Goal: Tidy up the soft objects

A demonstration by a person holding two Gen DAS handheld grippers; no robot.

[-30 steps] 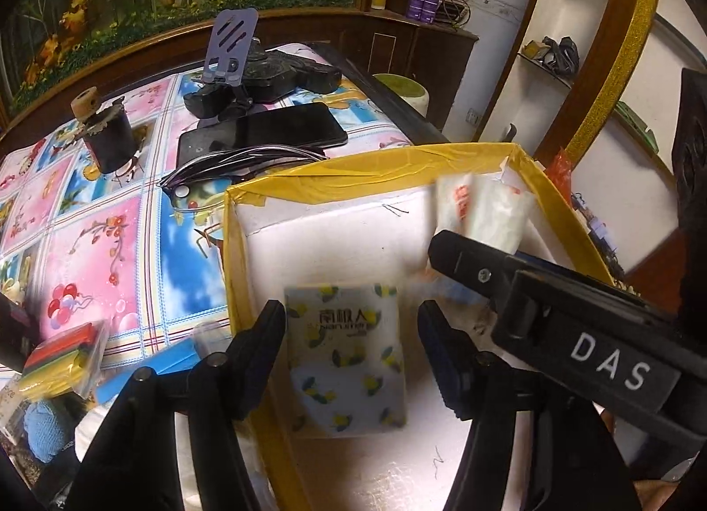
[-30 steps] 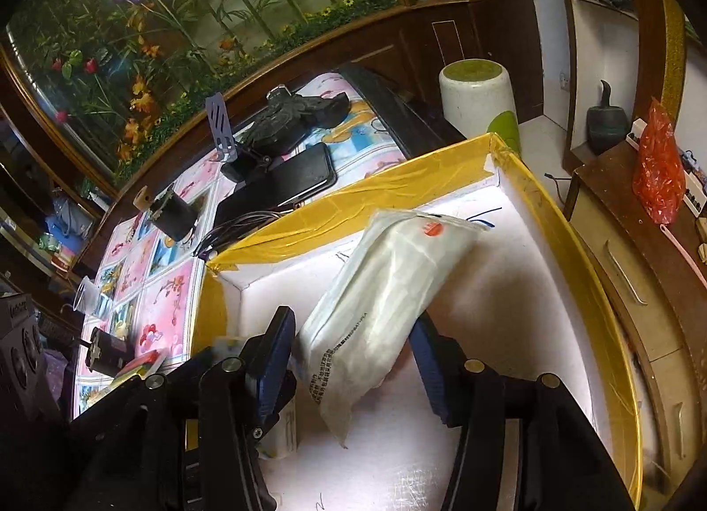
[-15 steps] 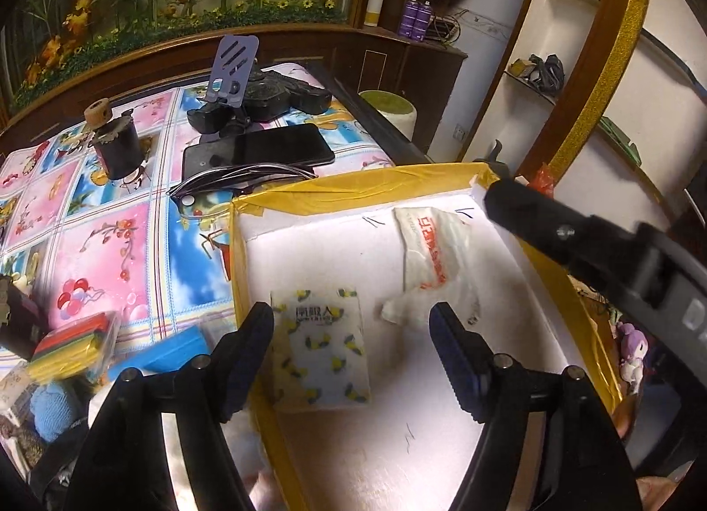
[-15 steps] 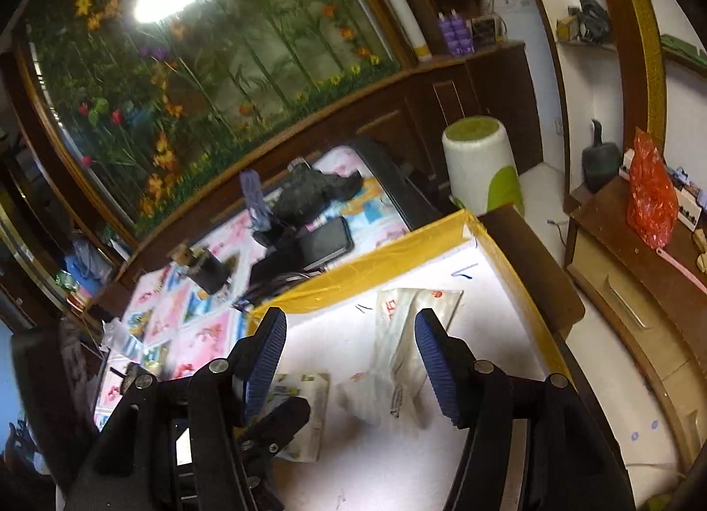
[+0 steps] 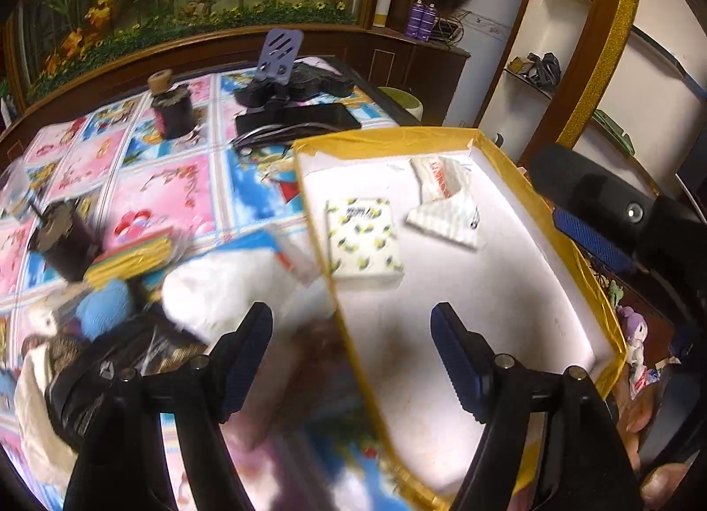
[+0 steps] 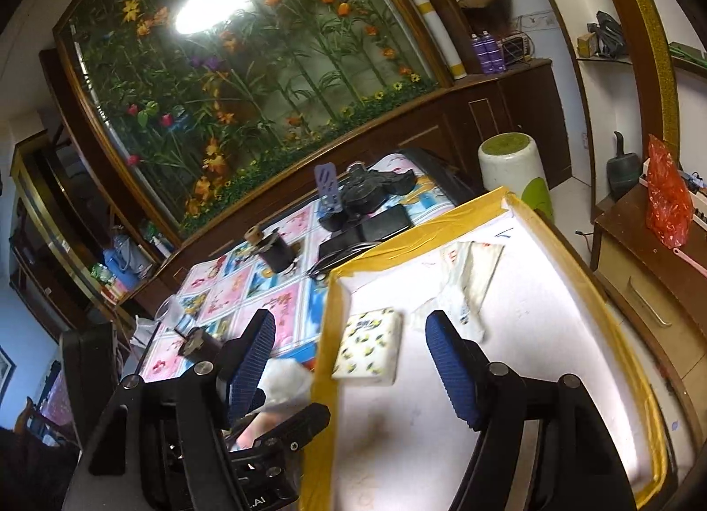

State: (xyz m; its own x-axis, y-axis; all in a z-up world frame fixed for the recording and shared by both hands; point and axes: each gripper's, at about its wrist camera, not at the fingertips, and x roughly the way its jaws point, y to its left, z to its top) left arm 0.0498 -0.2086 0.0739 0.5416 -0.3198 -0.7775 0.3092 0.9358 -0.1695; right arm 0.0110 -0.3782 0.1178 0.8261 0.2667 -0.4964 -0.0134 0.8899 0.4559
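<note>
Tissue pack (image 5: 363,241), a flat rectangle printed with lemons, lies inside the white-lined box (image 5: 521,184) with yellow-taped rims, near its left wall at mid-frame; just right of it lies a crumpled white plastic packet (image 5: 444,201) with red lettering. Both show again in the right wrist view, the tissue pack (image 6: 369,345) at centre and the plastic packet (image 6: 468,276) above it.

Only the left wrist view shows the heap at lower left, outside the box: a fluffy white plush (image 5: 212,294), a blue knitted ball (image 5: 106,307) and a stack of coloured sponges (image 5: 132,254), all blurred, on a floral tablecloth (image 5: 150,184). Only the right view shows the green-topped stool (image 6: 515,166) and red bag (image 6: 667,201) at right.

The left gripper (image 5: 351,356) stands spread wide and empty, straddling the box's left rim. The right gripper (image 6: 349,360) is likewise wide apart, holding nothing, its ribbed blue pads (image 6: 450,371) above the box floor.
</note>
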